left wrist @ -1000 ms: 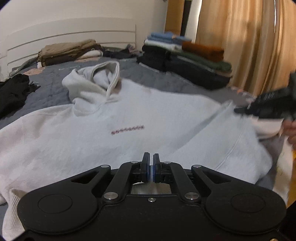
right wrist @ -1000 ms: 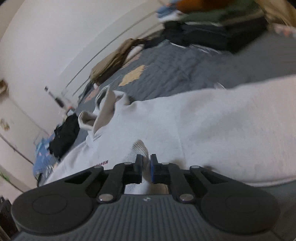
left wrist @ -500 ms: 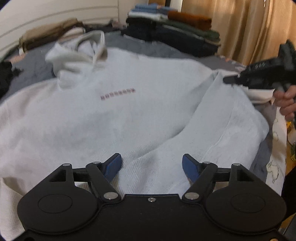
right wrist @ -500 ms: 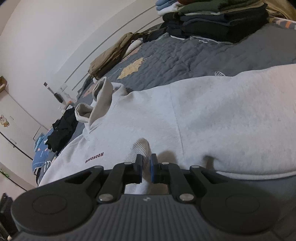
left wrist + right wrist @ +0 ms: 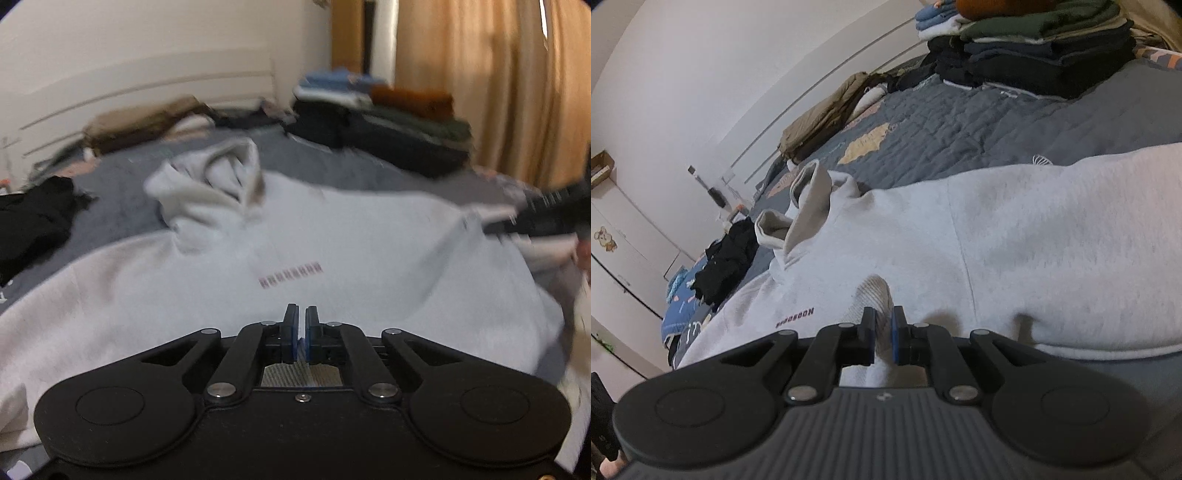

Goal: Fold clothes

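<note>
A pale grey hoodie (image 5: 332, 236) lies front up on the grey quilt, its hood (image 5: 214, 184) bunched at the far side and a small line of lettering (image 5: 291, 275) on the chest. My left gripper (image 5: 301, 332) sits at the near hem, its jaws closing tight, with a sliver of ribbed hem (image 5: 301, 376) pinched between the pads. My right gripper (image 5: 882, 332) is shut on the ribbed sleeve cuff (image 5: 875, 295), held over the hoodie (image 5: 997, 229). The left wrist view is blurred and shows that right gripper (image 5: 517, 221) at the right edge.
A tall stack of folded clothes (image 5: 1034, 48) stands at the far right of the bed (image 5: 960, 125). A brown pile (image 5: 827, 114) lies by the headboard and a black garment (image 5: 727, 254) at the left. Curtains (image 5: 498, 74) hang on the right.
My left gripper stood shut a second ago, opened wide over the near hem half a second ago, and is shut again now. The right gripper kept its hold on the cuff and barely moved.
</note>
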`<state>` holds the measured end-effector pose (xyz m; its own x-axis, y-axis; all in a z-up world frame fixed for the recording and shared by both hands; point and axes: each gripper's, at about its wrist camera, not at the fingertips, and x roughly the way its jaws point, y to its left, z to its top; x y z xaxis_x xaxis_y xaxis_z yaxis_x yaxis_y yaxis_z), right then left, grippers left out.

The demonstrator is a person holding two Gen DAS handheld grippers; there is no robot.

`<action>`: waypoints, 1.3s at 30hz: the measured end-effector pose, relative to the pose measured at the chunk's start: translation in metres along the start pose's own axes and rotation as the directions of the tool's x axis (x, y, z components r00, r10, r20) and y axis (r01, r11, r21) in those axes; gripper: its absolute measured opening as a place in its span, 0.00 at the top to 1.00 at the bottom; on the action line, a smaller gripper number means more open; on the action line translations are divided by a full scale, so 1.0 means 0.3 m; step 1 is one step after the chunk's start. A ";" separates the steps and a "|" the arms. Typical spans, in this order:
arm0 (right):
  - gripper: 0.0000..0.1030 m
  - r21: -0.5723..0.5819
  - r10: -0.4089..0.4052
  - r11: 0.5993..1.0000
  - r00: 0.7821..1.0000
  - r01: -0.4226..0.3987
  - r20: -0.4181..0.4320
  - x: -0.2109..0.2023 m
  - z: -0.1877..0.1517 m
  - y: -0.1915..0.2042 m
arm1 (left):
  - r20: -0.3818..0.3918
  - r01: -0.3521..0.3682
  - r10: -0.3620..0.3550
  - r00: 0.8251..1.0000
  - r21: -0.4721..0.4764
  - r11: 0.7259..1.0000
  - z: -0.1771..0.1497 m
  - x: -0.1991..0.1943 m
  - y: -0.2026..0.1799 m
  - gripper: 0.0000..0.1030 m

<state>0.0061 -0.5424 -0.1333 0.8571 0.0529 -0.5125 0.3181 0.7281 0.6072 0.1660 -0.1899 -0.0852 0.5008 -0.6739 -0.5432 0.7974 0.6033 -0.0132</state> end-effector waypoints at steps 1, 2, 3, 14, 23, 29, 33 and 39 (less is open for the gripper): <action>0.92 0.000 -0.002 1.000 1.000 0.002 -0.009 0.006 0.001 -0.001 | 0.003 0.002 -0.002 1.000 -0.025 1.000 0.010 0.002 0.008 1.00; 0.92 0.000 -0.004 1.000 1.000 0.004 -0.022 0.015 0.001 -0.002 | -0.024 0.026 -0.027 0.999 -0.058 0.998 0.019 0.010 0.020 1.00; 0.92 -0.008 -0.010 1.000 0.999 0.010 -0.031 0.022 -0.001 -0.001 | -0.055 0.047 -0.052 0.997 -0.082 0.995 0.023 0.018 0.028 0.99; 0.71 -0.250 -0.140 0.960 0.989 0.124 -0.050 0.024 -0.019 0.074 | -0.182 0.022 -0.008 0.983 0.078 0.997 -0.060 -0.012 -0.009 0.32; 0.65 -0.269 -0.190 0.944 0.981 0.190 0.026 -0.060 0.026 0.064 | -0.286 0.043 -0.015 0.958 0.092 0.995 -0.111 -0.037 0.003 0.32; 0.65 -0.245 -0.061 0.967 0.998 0.063 0.016 -0.052 0.008 0.105 | -0.360 0.061 -0.022 0.933 0.095 0.994 -0.149 -0.015 -0.008 0.59; 0.65 -0.323 -0.003 0.946 0.999 -0.012 -0.047 0.000 -0.057 0.192 | -0.342 0.060 -0.012 0.940 0.129 0.990 -0.165 -0.007 -0.023 0.80; 0.65 -0.410 0.023 0.909 0.990 -0.078 -0.137 0.070 -0.138 0.294 | -0.202 0.005 0.009 0.979 0.070 0.998 -0.118 -0.054 0.016 0.94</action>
<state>0.0356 -0.4487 -0.1156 0.8003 0.1629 -0.5770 0.0563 0.9377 0.3428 0.1499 -0.1609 -0.1064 0.4297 -0.5685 -0.7016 0.8216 0.5685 0.0425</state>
